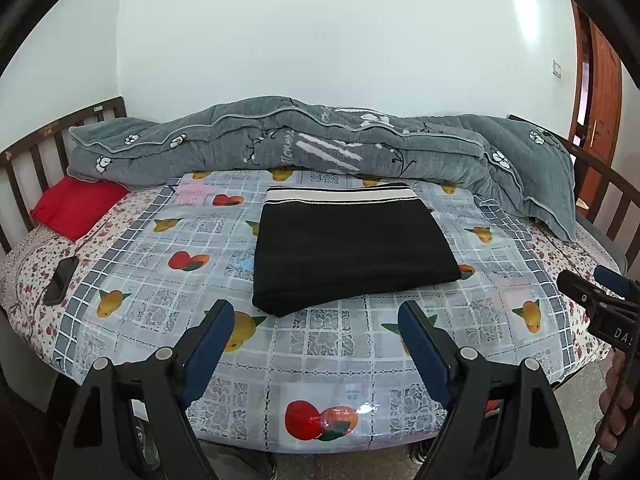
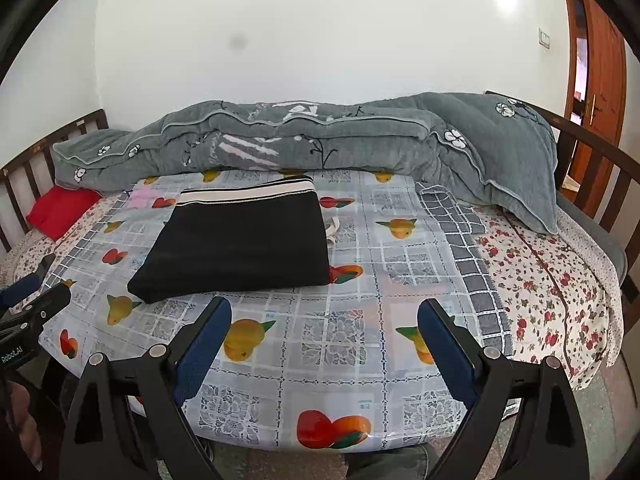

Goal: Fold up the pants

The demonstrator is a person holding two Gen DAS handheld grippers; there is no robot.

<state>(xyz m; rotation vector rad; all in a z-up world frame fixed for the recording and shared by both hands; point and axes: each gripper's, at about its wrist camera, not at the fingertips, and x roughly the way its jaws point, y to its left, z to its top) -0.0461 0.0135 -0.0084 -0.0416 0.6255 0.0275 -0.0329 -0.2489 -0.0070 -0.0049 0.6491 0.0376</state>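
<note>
Black pants (image 1: 352, 250) lying folded into a neat rectangle on the bed (image 1: 568, 264), centre of frame in the left wrist view, centre-left in the right wrist view. Striped black-and-cream waistband (image 1: 340, 195) on the far edge, toward the back of the pic. A cream drawstring (image 2: 333, 230) pokes out at the pants' right side, right view only.

Left hand-held gripper (image 1: 316, 332), bottom centre of its own view: blue pads spread wide, nothing btwn them, hovering over the fruit-print plastic cover (image 1: 320, 360) just short of the pants' near edge. Not touching the fabric.

Right hand-held gripper (image 2: 324, 330), bottom centre of its view: pads also spread wide, empty, above the cover; pants up and to the left of it, apart.

Each gripper shows in the other's cam too: right one at the right edge of the left view, left one at the left edge of the right view.

Bkgd: grey floral quilt (image 1: 320, 144) heaped along the back of the bed, behind the pants. Red pillow (image 1: 76, 206) at left, by the slatted wooden bedframe (image 1: 36, 152). Dark phone (image 1: 61, 280) on the flowered sheet (image 1: 24, 280), left edge of left view. Wooden door (image 1: 604, 92) upper right, white wall behind.
</note>
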